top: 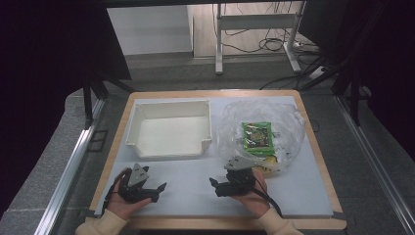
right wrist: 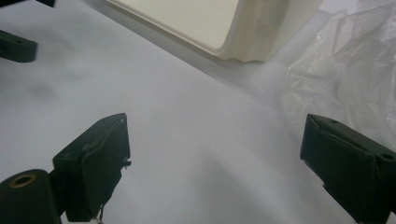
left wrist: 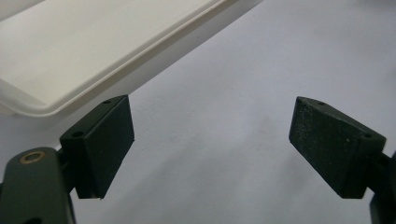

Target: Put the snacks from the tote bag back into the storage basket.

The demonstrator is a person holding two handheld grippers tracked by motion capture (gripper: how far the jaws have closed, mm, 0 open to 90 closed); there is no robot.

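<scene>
A white open bin [top: 169, 128] stands at the back left of the white table top [top: 195, 196]; its rim shows as the white bin [left wrist: 93, 51] and white bin [right wrist: 205, 23] in the gripper views. A clear plastic bag [top: 264, 132] lies at the right, holding a green snack packet [top: 257, 137] and something yellow. My left gripper [top: 159, 188] rests low near the front left, open, with bare table between its pads [left wrist: 109, 140]. My right gripper [top: 215, 185] sits front centre beside the bag [right wrist: 345, 70], open and holding nothing.
The wooden table edge [top: 215, 93] frames the white surface. Beyond it stand a desk frame [top: 254, 29] with cables on the floor and dark curtains at both sides. Metal rails [top: 73, 161] run along the table's sides.
</scene>
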